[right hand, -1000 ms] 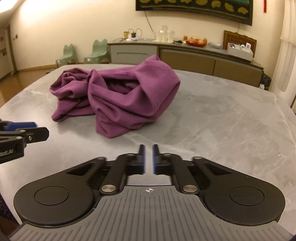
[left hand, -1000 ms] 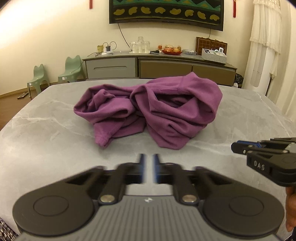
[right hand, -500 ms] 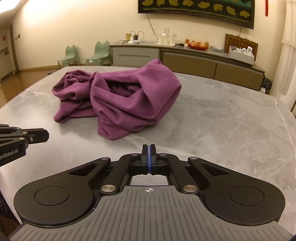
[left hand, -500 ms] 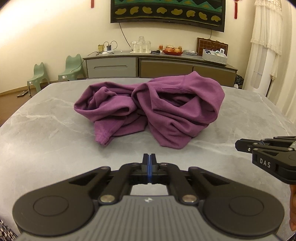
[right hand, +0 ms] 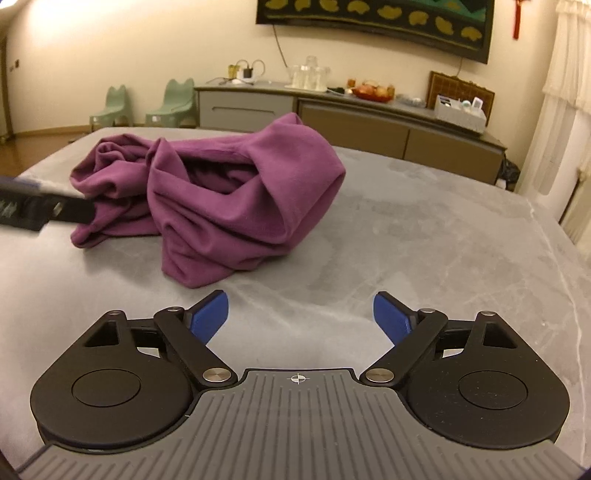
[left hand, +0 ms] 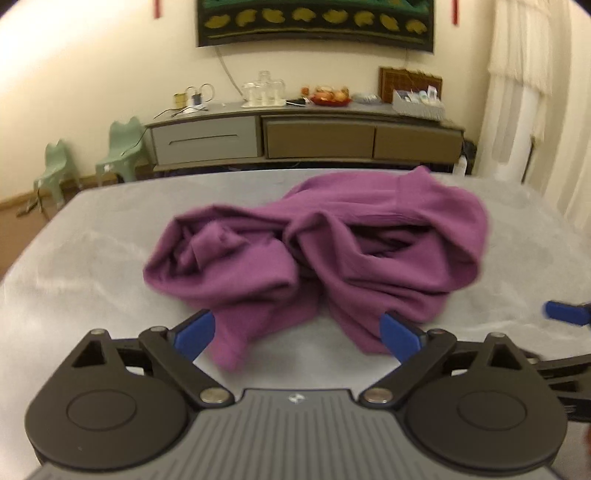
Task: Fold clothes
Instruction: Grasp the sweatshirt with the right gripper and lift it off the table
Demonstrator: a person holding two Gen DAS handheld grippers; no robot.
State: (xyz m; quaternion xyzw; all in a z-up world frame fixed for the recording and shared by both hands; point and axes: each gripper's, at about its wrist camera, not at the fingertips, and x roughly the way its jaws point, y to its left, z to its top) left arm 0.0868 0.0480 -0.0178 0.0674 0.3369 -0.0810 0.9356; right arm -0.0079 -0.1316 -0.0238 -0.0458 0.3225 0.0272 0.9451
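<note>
Since the earlier frame both my tongs had gone from clenched to spreading, and my left tongs (left hand: 297, 334) had closed in on the crumpled purple garment (left hand: 321, 251), mid-frame on the grey table (left hand: 92, 266); its near hem lay between the jaws, ungripped. My right tongs (right hand: 301, 314), lower centre, were opening over bare table.

A grey marble-patterned table (right hand: 424, 236) is shown in the foreground. Behind it, a low sideboard (left hand: 306, 136) is set against the cream wall, with glass cups (left hand: 264, 90), a fruit dish (left hand: 330, 96) and an organiser box (left hand: 419, 103) placed on top. Two green children's chairs (right hand: 170, 101) are seen to its left, a dark patterned hanging (left hand: 314, 22) above, and white curtains (left hand: 532, 92) at right.
</note>
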